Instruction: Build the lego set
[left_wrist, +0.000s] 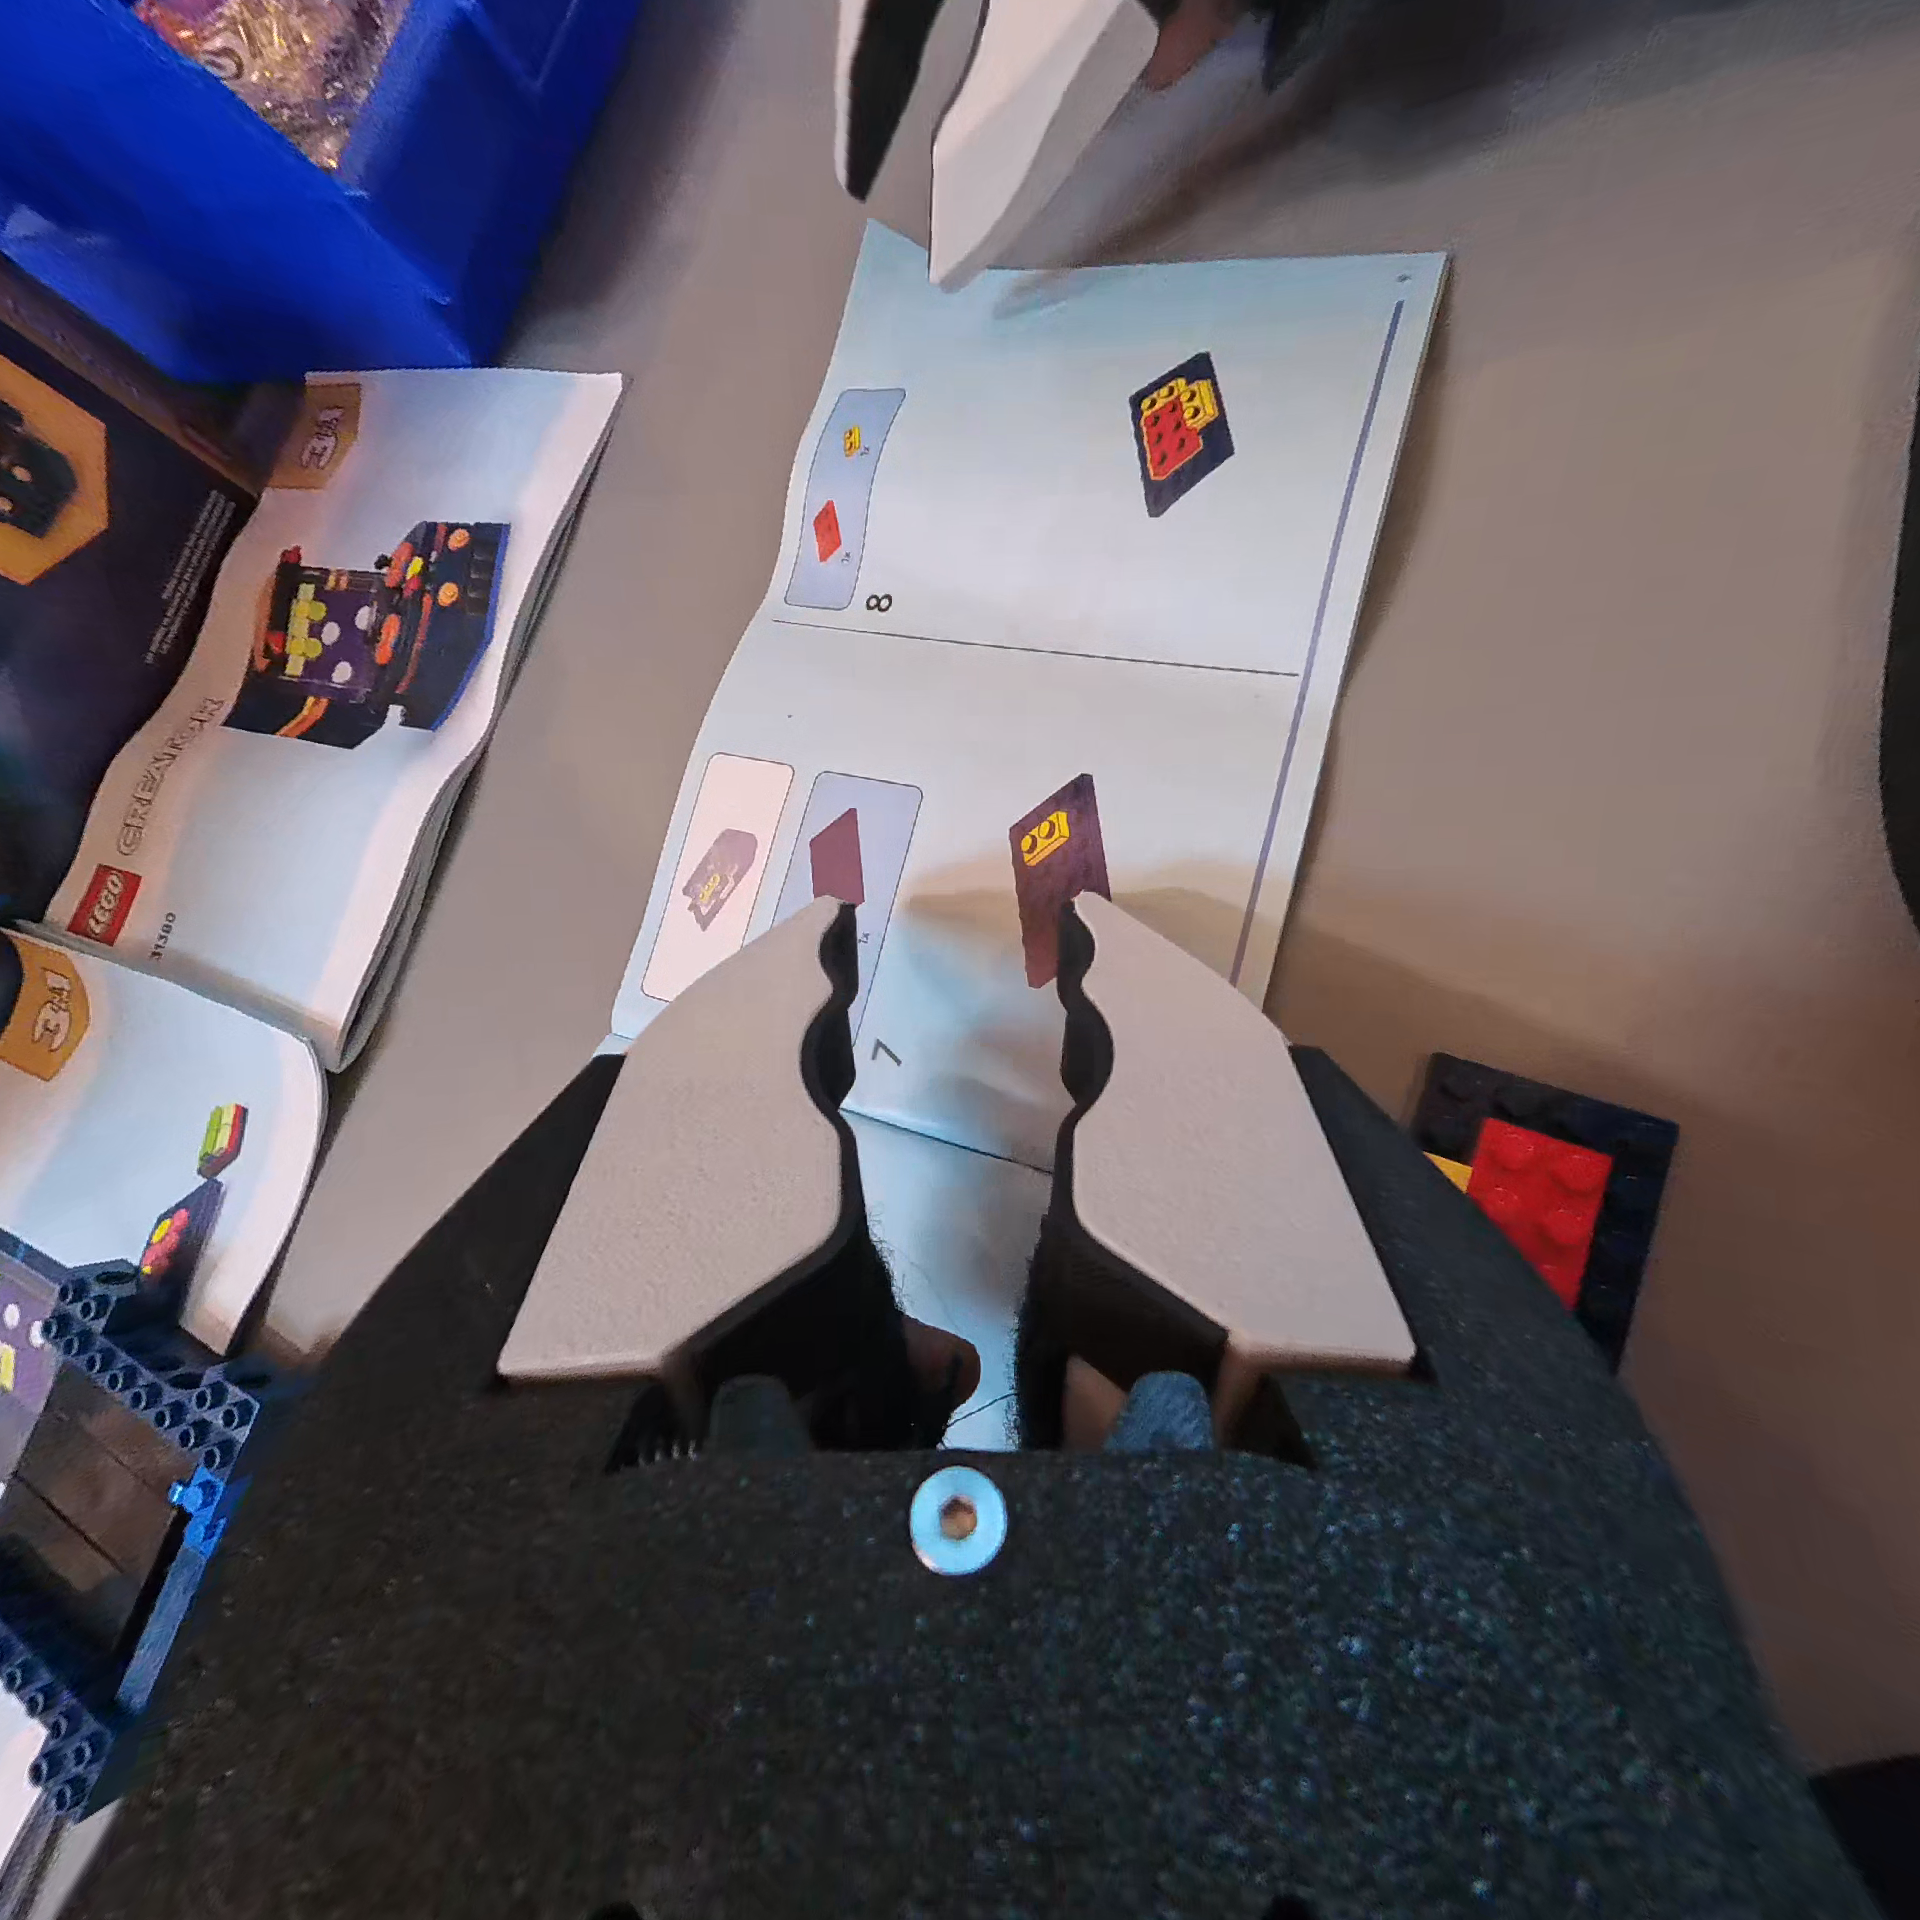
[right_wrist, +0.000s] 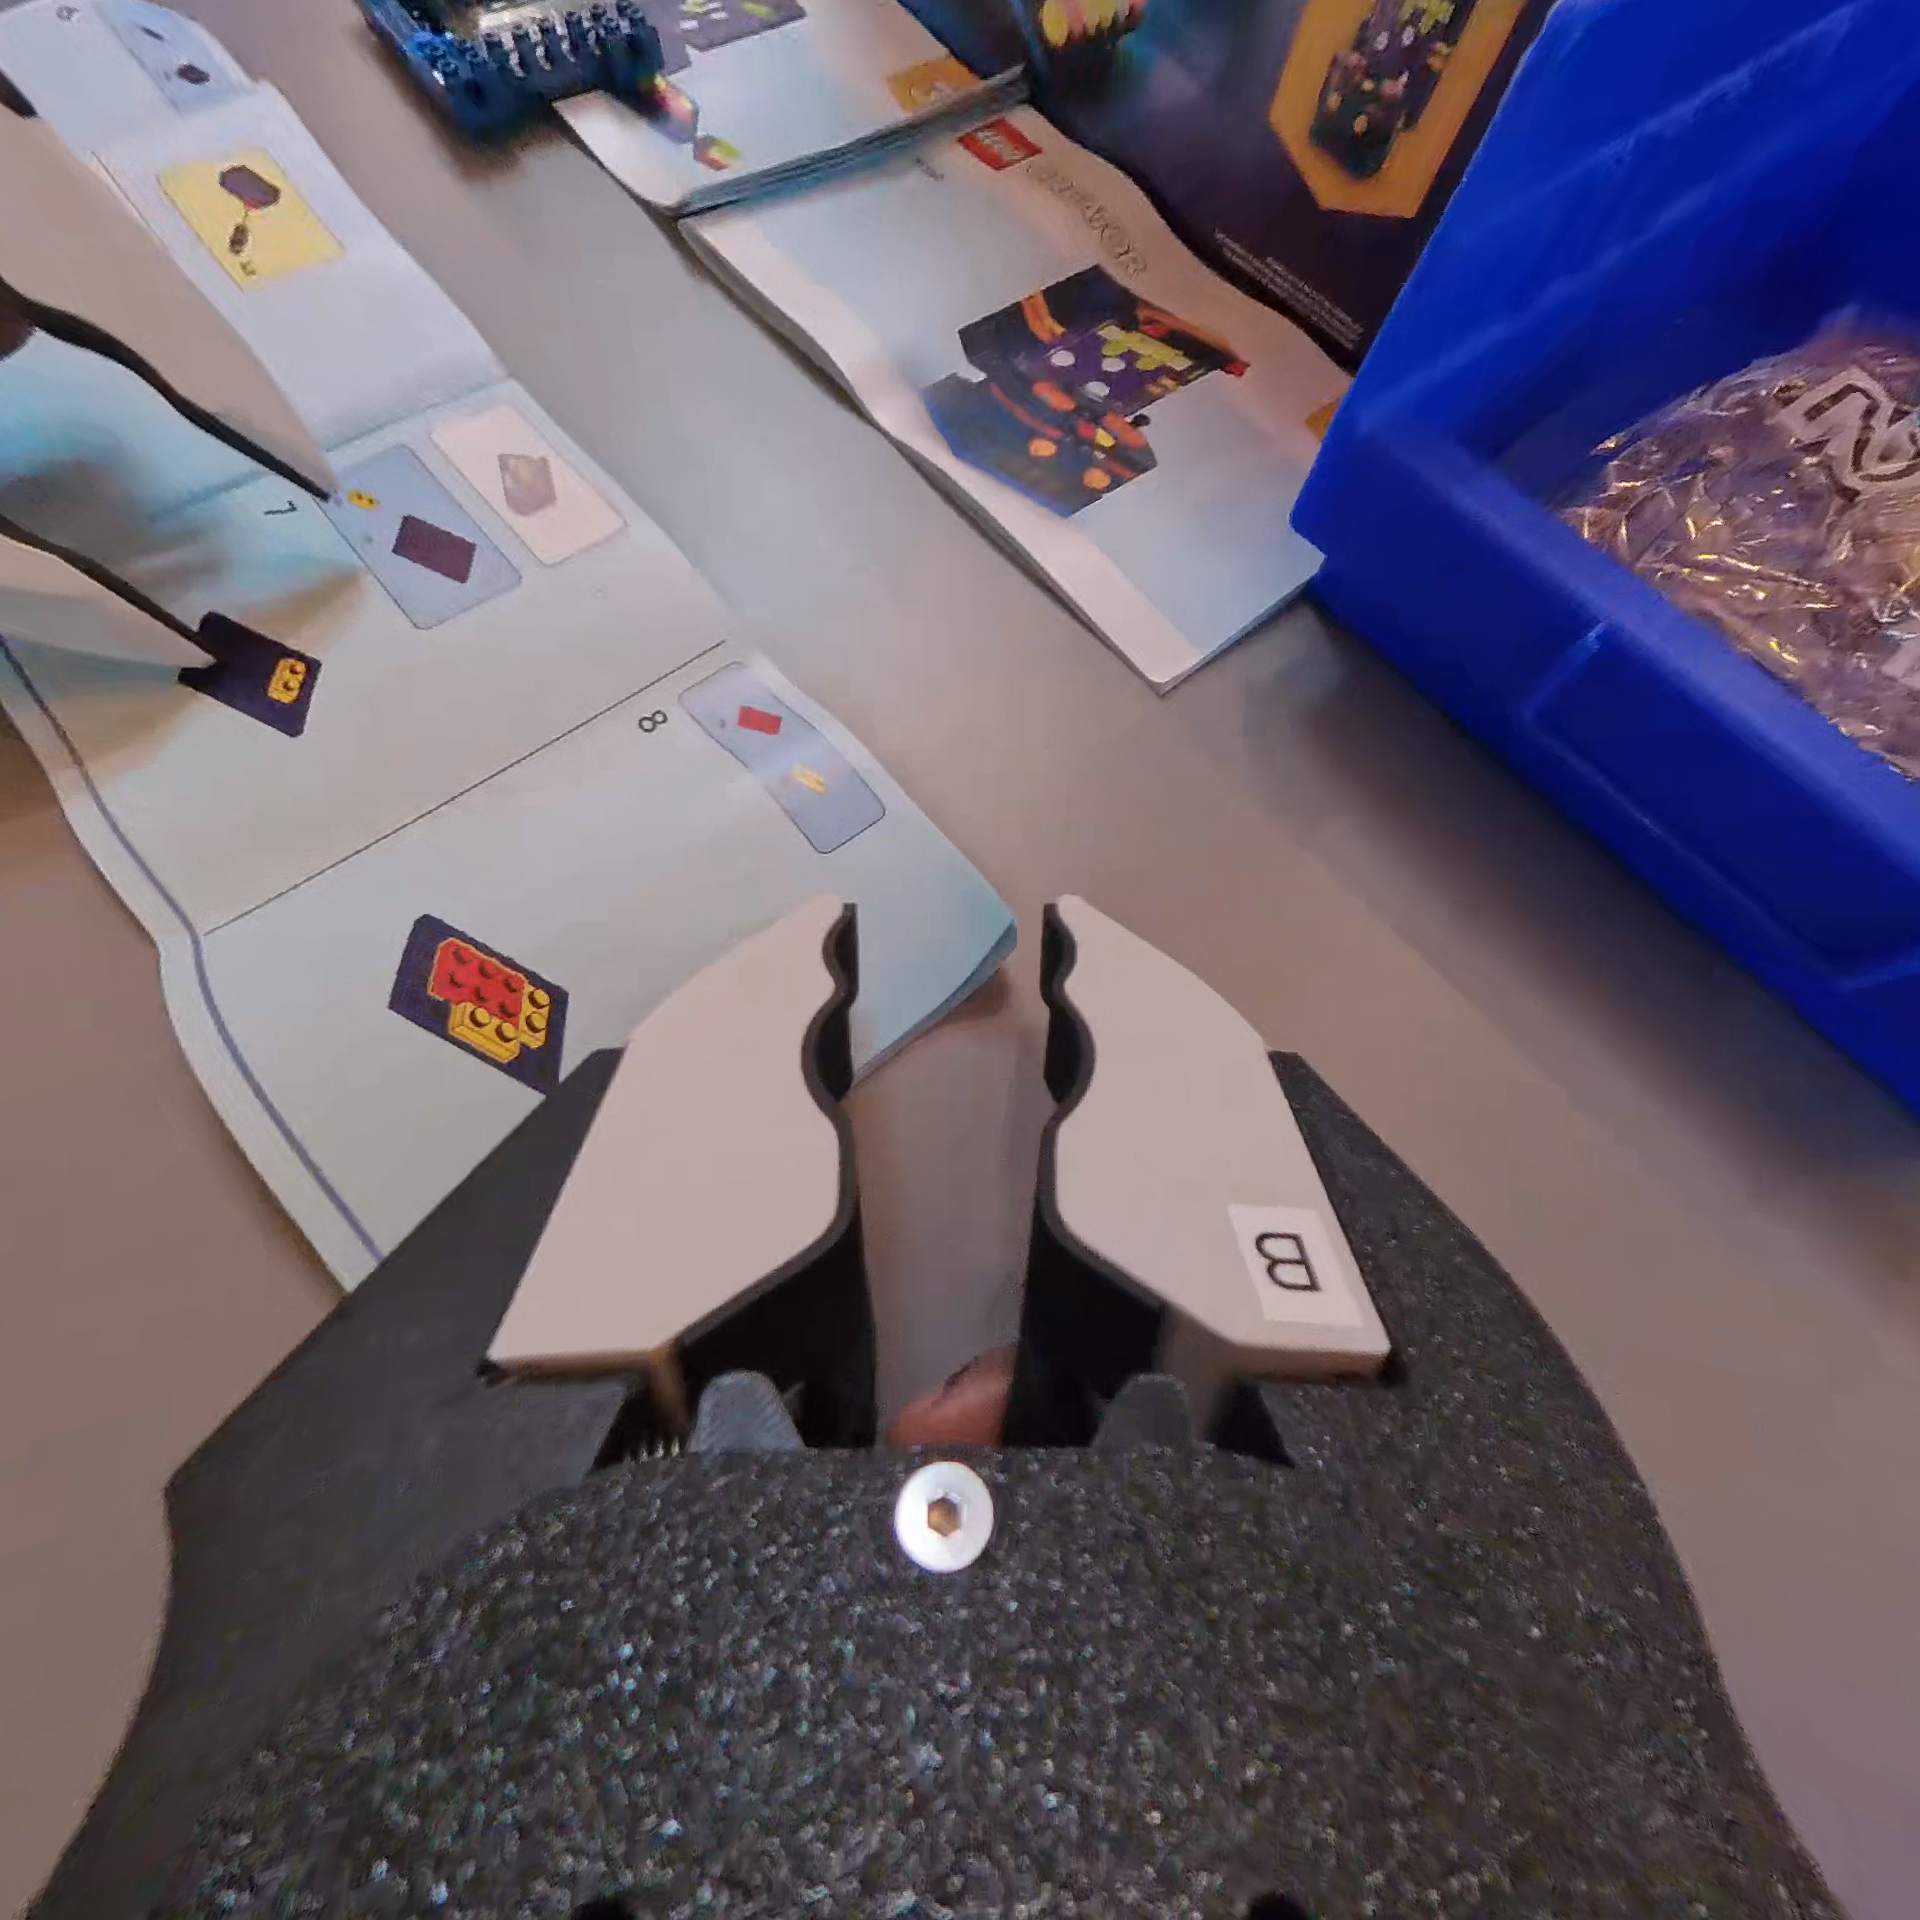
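Grey table (right_wrist: 1195, 935): open booklet (left_wrist: 1091, 644) lengthwise ahead; both tongs (left_wrist: 956, 914) (right_wrist: 948, 914) released, empty.

Grey table (right_wrist: 1195, 935) under instruction booklets (left_wrist: 1039, 623) (one open), blue bin (right_wrist: 1558, 623), brick plate (left_wrist: 1548, 1195).

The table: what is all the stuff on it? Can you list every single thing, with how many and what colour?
Open instruction booklet: one, pale blue pages, flat in the middle of the table.
Closed booklets: two, white covers, left of the open one.
Box: one, dark with a yellow patch, beside the closed booklets.
Bin: one, blue, with a crinkly clear bag inside.
Brick plate: one, dark with red and yellow bricks on top, right of the left gripper.
Brick build: one, dark blue, partly cut off.
Table: one, grey.
Left gripper: open, empty, over the open booklet.
Right gripper: open, empty, at the booklet's corner.
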